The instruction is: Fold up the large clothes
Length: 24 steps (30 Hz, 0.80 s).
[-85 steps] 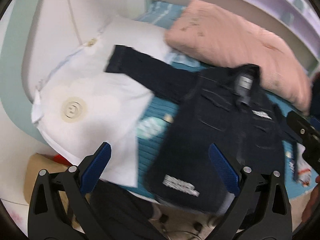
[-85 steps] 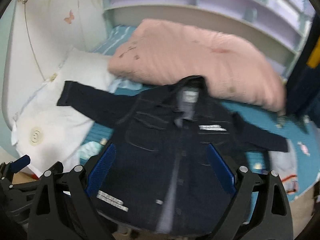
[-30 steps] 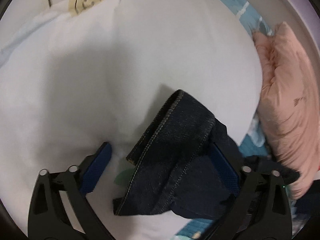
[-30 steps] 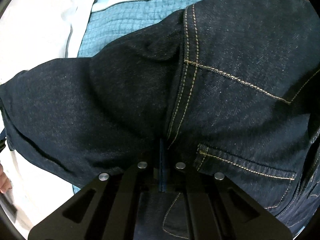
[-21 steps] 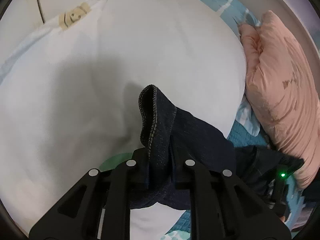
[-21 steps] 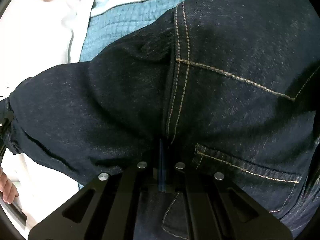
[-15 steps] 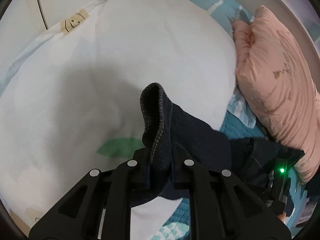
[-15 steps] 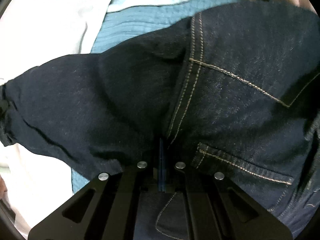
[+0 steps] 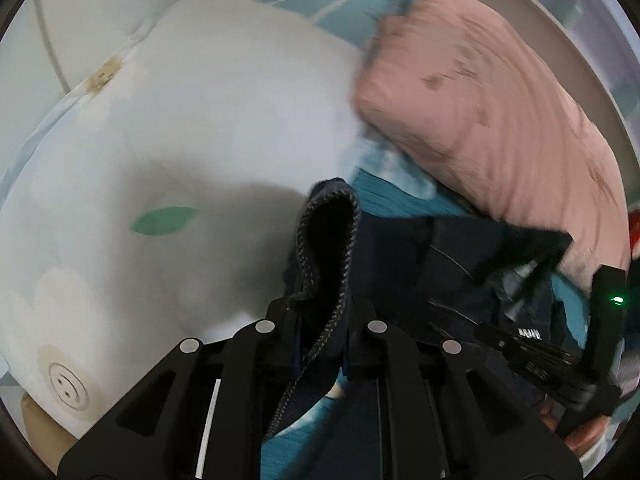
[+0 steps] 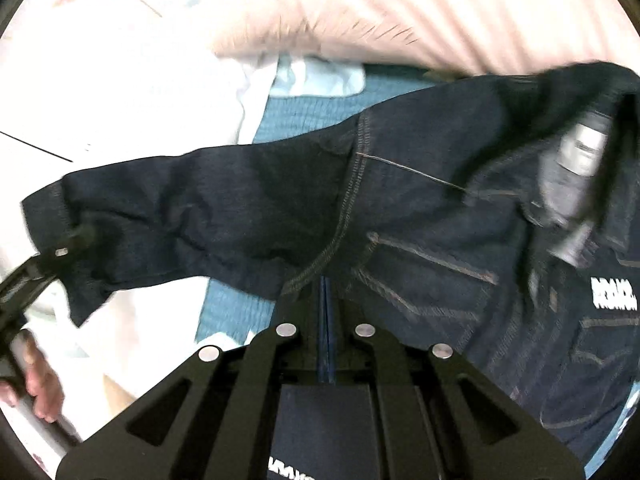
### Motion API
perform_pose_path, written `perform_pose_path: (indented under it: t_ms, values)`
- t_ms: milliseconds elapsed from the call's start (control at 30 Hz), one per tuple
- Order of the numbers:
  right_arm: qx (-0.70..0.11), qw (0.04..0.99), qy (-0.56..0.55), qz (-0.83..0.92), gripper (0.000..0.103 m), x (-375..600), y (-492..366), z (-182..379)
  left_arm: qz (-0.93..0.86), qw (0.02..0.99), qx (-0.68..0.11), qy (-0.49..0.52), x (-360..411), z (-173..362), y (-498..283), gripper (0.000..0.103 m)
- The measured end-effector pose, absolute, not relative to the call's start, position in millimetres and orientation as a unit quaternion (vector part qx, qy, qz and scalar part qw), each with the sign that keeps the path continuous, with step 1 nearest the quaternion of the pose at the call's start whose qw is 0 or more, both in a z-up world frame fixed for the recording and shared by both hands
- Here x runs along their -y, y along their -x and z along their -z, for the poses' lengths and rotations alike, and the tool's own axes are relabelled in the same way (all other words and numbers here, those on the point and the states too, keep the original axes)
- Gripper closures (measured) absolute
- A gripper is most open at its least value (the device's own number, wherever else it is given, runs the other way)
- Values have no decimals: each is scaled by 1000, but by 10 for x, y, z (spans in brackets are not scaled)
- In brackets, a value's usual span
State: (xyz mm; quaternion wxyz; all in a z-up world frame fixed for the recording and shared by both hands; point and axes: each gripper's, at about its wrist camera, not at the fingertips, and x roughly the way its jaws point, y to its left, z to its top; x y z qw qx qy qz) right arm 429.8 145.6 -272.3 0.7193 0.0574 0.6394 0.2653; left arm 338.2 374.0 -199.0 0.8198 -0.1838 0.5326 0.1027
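Note:
A dark denim jacket (image 10: 460,240) lies front up on a teal bedspread (image 10: 304,124). My left gripper (image 9: 322,320) is shut on the cuff of its sleeve (image 9: 328,240) and holds it above a white pillow. My right gripper (image 10: 325,284) is shut on the jacket at the armpit seam, where the sleeve (image 10: 180,208) meets the body. In the right wrist view the left gripper (image 10: 76,236) shows at the sleeve's far end. In the left wrist view the right gripper (image 9: 560,356) is at the lower right.
A large white pillow (image 9: 180,140) with a green leaf print lies on the left. A pink pillow (image 9: 500,112) lies behind the jacket. A lilac shelf unit (image 9: 592,8) stands along the far side of the bed.
Both grippers have shut on the jacket, left on the cuff and right at the armpit. The cuff has since been lifted and carried right, toward the jacket body.

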Motion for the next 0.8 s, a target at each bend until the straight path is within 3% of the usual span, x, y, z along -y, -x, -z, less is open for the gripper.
perform_pose_path:
  t_ms: [367,800]
  values:
    - [-593,761,-128,-232,99,32,-3455,2218,-14,829,-540,147,-2027,1811,-3460,90]
    - [-574,774,-217,-158,98,1731,-3138,2418,56,813,-572,92,-200,2127,-3741,90]
